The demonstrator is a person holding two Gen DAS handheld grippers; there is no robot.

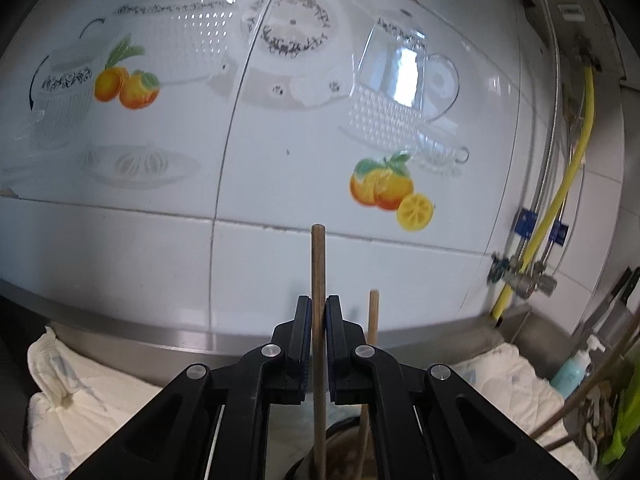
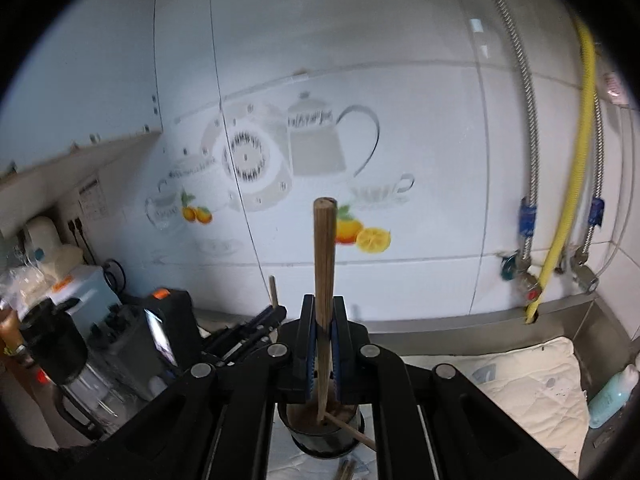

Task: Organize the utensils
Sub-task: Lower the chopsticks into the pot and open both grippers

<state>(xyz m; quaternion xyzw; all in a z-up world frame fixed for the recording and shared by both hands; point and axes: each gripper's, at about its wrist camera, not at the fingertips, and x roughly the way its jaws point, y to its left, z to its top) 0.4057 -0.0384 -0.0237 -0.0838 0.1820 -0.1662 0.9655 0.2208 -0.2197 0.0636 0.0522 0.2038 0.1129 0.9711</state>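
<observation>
A yellow hose [image 2: 568, 184] and braided metal pipes [image 2: 528, 120] run down the tiled wall [image 2: 420, 120] up and right of the gripper; a pale blue bottle [image 2: 612, 398] stands lower right, appliances [image 2: 60, 340] left.

Black left claw [image 1: 319, 316], blue pads, silver pivot screws, matching right claw [image 2: 324, 320]

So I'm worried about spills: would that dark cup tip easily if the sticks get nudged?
Probably, somewhat. The cup looks small and sits on soft padded cloth. The tall stick rising far above its rim could act as a lever.
</observation>
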